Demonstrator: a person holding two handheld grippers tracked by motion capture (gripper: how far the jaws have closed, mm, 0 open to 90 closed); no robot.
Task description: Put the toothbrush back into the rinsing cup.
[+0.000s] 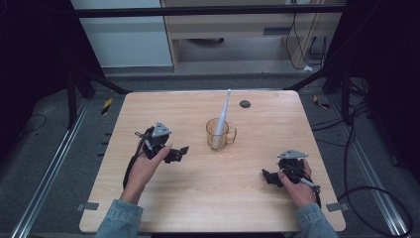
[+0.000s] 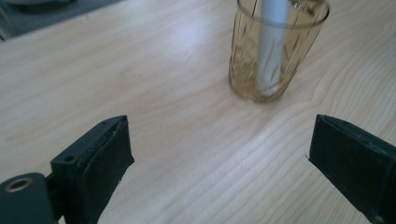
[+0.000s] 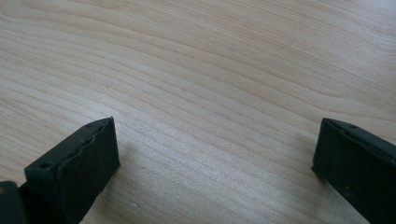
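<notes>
With both jaws spread wide and nothing held, the left gripper [image 1: 182, 150] is best centred on the toothbrush [image 1: 222, 116] in the cup [image 1: 218, 135].

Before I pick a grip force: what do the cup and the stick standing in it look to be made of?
The cup looks like amber-tinted clear glass or hard plastic: see-through, glossy, with cut vertical ribs. The white stick looks like smooth matte plastic, perhaps a toothbrush. Both likely slippery.
</notes>
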